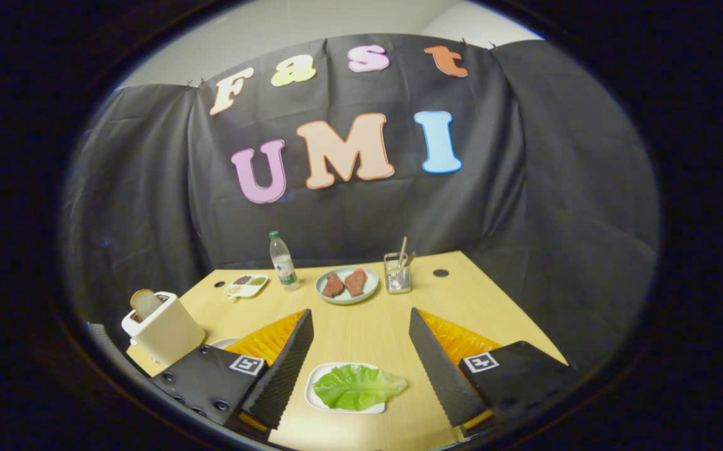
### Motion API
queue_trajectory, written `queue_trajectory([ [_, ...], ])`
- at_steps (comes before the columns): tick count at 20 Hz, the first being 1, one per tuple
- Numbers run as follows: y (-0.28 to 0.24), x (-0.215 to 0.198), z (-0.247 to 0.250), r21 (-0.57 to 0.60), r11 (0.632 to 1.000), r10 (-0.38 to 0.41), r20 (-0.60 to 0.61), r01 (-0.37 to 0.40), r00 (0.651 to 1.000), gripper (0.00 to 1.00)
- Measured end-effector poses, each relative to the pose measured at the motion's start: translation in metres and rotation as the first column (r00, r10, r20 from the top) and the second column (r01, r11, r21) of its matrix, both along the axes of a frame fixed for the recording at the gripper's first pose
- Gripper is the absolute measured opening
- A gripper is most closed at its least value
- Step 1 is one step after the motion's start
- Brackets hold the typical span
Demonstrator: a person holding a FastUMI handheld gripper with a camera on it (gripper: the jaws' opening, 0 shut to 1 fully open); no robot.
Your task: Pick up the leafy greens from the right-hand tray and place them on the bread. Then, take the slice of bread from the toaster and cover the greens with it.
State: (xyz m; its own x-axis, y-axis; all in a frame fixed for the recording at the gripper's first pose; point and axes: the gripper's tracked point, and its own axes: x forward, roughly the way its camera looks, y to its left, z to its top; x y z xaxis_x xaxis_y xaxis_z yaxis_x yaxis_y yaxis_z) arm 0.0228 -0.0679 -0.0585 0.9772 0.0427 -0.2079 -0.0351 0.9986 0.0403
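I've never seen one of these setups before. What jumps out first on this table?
The bright leafy greens on a small white tray catch the eye first, lying between the gripper's two open fingers. Off to the left a white toaster has a slice of bread sticking out. Farther back on the table, a round plate holds two reddish pieces of meat.

No words or numbers could be read. The bottle [283, 263] had a label, too small to read. The gripper [360, 311], its fingers wide apart, had two square black-and-white marks.
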Motion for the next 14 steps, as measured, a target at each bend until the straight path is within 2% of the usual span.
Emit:
queue_trajectory([
  [4,-0.024,0.003,-0.043,-0.010,0.999,0.040,-0.145,-0.042,0.989,0.99],
  [8,-0.038,0.012,-0.081,0.017,0.992,0.125,-0.291,-0.125,0.949,0.99],
  [10,-0.043,0.018,-0.105,0.049,0.985,0.173,-0.372,-0.167,0.912,0.99],
  [14,-0.052,0.024,-0.159,0.097,0.971,0.235,-0.559,-0.219,0.795,1.00],
])
